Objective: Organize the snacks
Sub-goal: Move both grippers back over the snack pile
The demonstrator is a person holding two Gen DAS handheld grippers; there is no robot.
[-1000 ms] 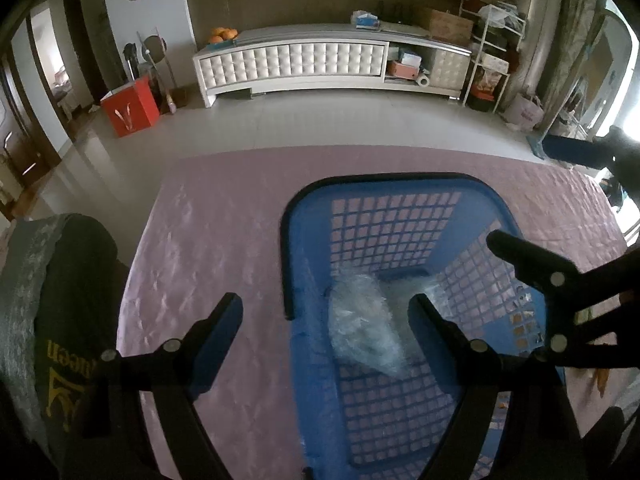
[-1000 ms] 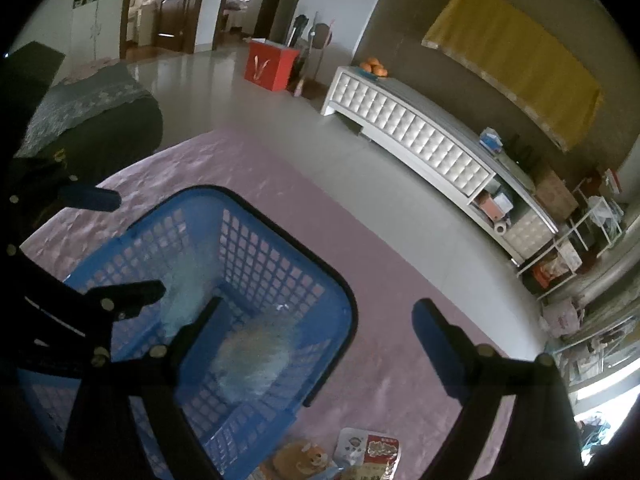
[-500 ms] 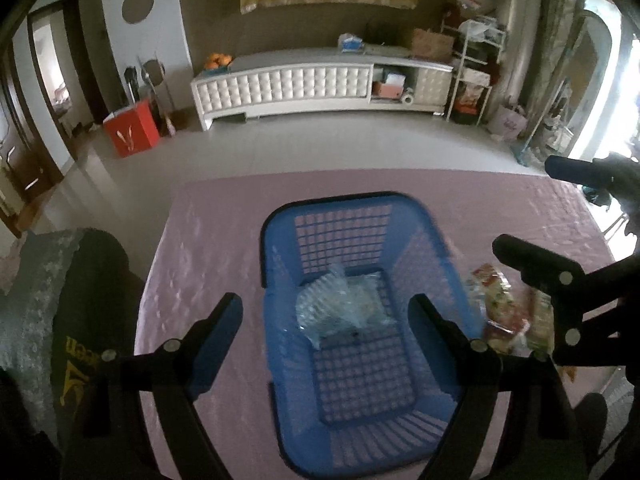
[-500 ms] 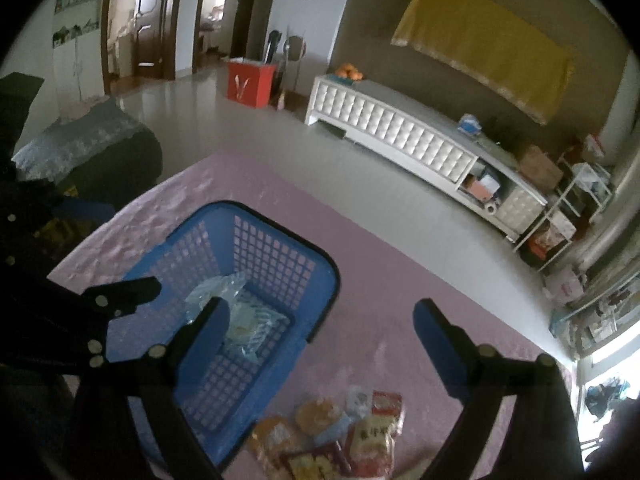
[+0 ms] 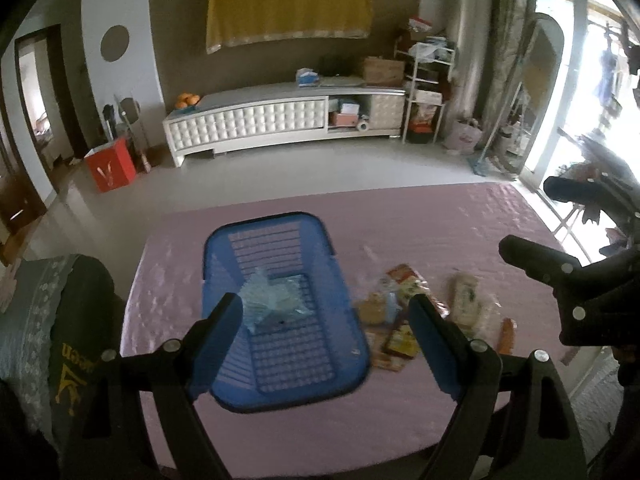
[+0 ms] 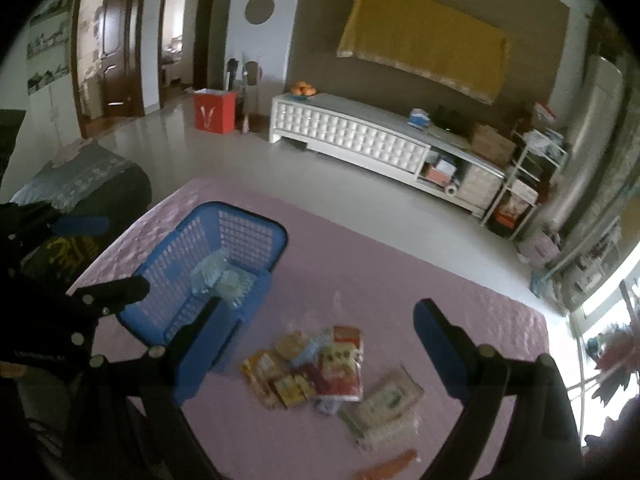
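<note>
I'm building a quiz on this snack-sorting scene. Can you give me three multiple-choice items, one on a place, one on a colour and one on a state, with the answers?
1. Where does the clear plastic bag lie?
A. Inside the basket
B. On the floor
C. On the white cabinet

2. What colour is the basket?
A. Red
B. Blue
C. Green

3. How do the jaws of the left gripper stand?
A. Shut on a snack packet
B. Shut on the basket rim
C. Open, holding nothing

Answers: 1 A, the bag rests on the basket's mesh floor. 2 B, its rim and walls are blue. 3 C, the fingers stand wide apart with nothing between them; the snack packets lie on the pink tablecloth.
</note>
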